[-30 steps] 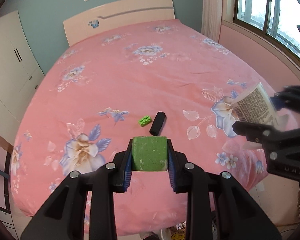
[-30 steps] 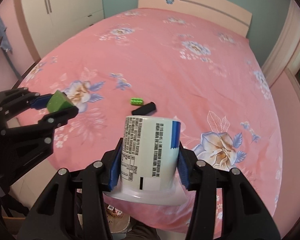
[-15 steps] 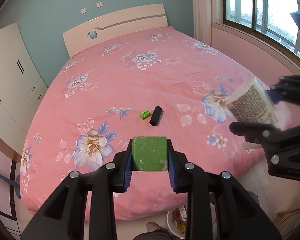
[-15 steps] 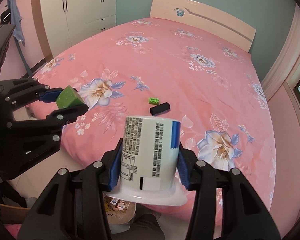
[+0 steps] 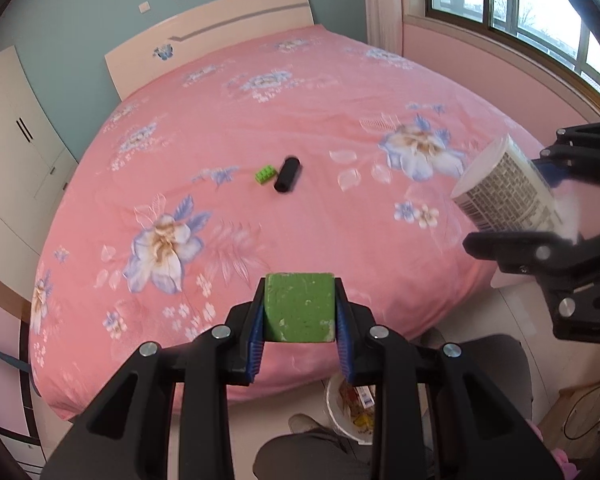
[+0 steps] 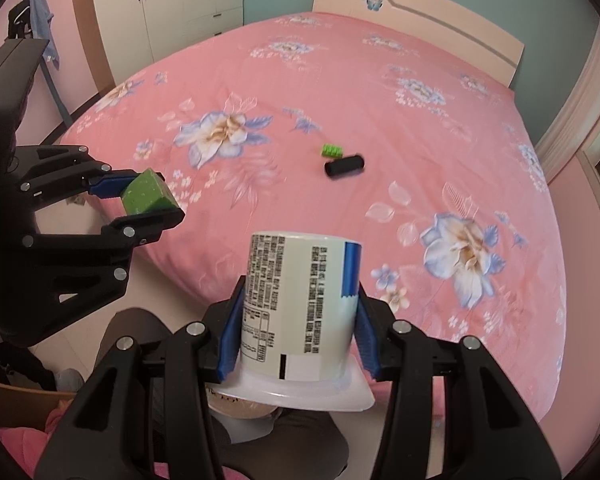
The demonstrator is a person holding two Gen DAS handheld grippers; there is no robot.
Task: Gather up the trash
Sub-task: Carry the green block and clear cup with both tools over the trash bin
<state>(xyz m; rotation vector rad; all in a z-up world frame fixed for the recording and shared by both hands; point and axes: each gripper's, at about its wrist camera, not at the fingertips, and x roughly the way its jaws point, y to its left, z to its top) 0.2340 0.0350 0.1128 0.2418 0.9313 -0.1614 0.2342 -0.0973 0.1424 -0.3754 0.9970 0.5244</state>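
My left gripper (image 5: 299, 312) is shut on a green sponge block (image 5: 299, 307), held over the foot edge of the pink bed; the sponge block (image 6: 149, 199) also shows at the left of the right wrist view. My right gripper (image 6: 296, 312) is shut on a white printed cup (image 6: 298, 308) with a blue stripe, held upside down; in the left wrist view the cup (image 5: 504, 196) appears at the right. A white waste bin (image 5: 350, 410) with wrappers inside stands on the floor below the left gripper. A small green toy brick (image 5: 265, 174) and a black cylinder (image 5: 287, 173) lie on the bed.
The bed (image 5: 308, 112) with its floral pink sheet fills most of both views, headboard (image 5: 216, 36) at the far end. White wardrobes (image 6: 172, 4) stand at one side, a window (image 5: 512, 8) at the other. A person's dark trouser leg (image 5: 312, 452) and shoe show beside the bin.
Both grippers have drawn back from the bed toward its foot edge, still holding the sponge and the cup. The floor and the waste bin have come into view below.
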